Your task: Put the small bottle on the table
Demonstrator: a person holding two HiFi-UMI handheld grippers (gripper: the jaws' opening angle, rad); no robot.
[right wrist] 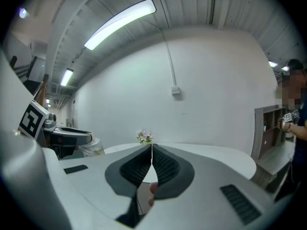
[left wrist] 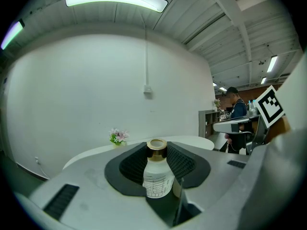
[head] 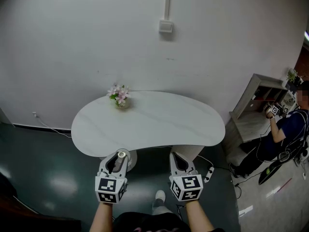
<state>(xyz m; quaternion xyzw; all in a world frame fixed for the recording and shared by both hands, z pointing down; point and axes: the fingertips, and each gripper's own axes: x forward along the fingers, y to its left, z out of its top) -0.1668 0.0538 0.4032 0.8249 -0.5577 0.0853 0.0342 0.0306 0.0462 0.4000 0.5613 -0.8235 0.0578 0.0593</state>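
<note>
Nearest the lens: two forearms and the marker cubes of both hand-held tools.

Left gripper [head: 118,162]: jaws pinching the small bottle [left wrist: 157,175] by its sides. Bottle upright between the ribbed black pads [left wrist: 132,164], gold cap above them, printed label toward the gripper camera. Held in the air at the near edge of the table [head: 159,124], not set down.

Right gripper [head: 181,159]: jaws pressed together at the tips, with a narrow slit widening toward the base and nothing held. Beside the left gripper and about level with it.

Ahead of both jaw pairs: white kidney-shaped table top, carrying only a small vase of pink flowers [head: 119,95] at its far edge. Flowers left of the left jaws in the left gripper view, straight beyond the closed tips in the right gripper view.

Beyond the table: plain white wall with a small box [head: 165,26] and a conduit running up from it.

Below the jaws: dark floor, with a white shoe [head: 160,195] between the two grippers.

Well to the right of the right jaws: grey shelf unit [head: 260,95] and a person [head: 287,129] in a dark top.
</note>
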